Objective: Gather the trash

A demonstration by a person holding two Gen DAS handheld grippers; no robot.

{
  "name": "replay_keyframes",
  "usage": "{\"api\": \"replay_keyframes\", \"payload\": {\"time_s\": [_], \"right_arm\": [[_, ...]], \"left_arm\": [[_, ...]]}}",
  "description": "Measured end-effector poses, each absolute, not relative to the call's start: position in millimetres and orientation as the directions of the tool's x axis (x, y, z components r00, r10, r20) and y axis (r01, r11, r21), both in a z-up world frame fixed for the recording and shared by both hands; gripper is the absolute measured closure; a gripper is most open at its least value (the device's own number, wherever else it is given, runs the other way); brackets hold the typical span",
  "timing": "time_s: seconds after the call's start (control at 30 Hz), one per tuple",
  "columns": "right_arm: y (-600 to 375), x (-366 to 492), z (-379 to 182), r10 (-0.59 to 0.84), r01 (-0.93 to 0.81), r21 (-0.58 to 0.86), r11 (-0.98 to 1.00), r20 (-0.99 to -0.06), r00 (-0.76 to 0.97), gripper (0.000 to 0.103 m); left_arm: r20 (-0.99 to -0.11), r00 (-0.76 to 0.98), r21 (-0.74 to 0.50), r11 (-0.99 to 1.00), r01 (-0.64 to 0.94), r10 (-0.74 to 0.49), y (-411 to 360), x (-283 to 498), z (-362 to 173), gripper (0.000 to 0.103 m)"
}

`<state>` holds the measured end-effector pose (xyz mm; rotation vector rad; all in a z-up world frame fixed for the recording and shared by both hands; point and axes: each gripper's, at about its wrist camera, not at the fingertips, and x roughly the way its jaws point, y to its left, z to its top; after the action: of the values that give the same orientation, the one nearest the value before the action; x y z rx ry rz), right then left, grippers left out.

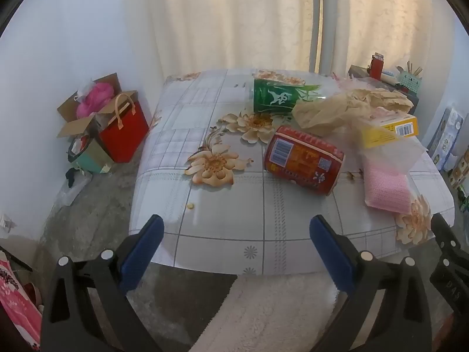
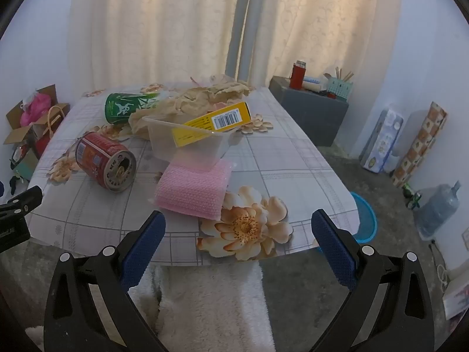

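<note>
- Jaws of both the left gripper and the right gripper stand spread wide, holding nothing, at the near edge of the floral-print tabletop.
- A pink knitted cloth pad lies nearest.
- A red drink can lies on its side beside it.
- Behind: clear plastic tub, yellow cardboard box, crumpled brown paper, green can.

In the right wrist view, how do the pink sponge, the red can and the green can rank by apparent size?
1. pink sponge, largest, but nearest the camera.
2. red can.
3. green can, smallest; it lies farther back and partly hidden, so true size is unsure.
</note>
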<state>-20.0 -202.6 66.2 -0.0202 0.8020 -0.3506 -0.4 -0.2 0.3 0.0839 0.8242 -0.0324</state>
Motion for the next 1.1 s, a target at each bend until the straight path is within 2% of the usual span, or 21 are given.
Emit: {"api": "replay_keyframes", "payload": {"time_s": [1.1], "right_arm": [[-209.4, -23.6, 66.0, -0.326, 0.312, -0.151, 0.938, -0.686, 0.650, 0.008]], "left_arm": [[-0.736, 0.677, 0.060, 0.994, 0.086, -0.014, -7.2, -0.2, 3.7, 0.005]]}}
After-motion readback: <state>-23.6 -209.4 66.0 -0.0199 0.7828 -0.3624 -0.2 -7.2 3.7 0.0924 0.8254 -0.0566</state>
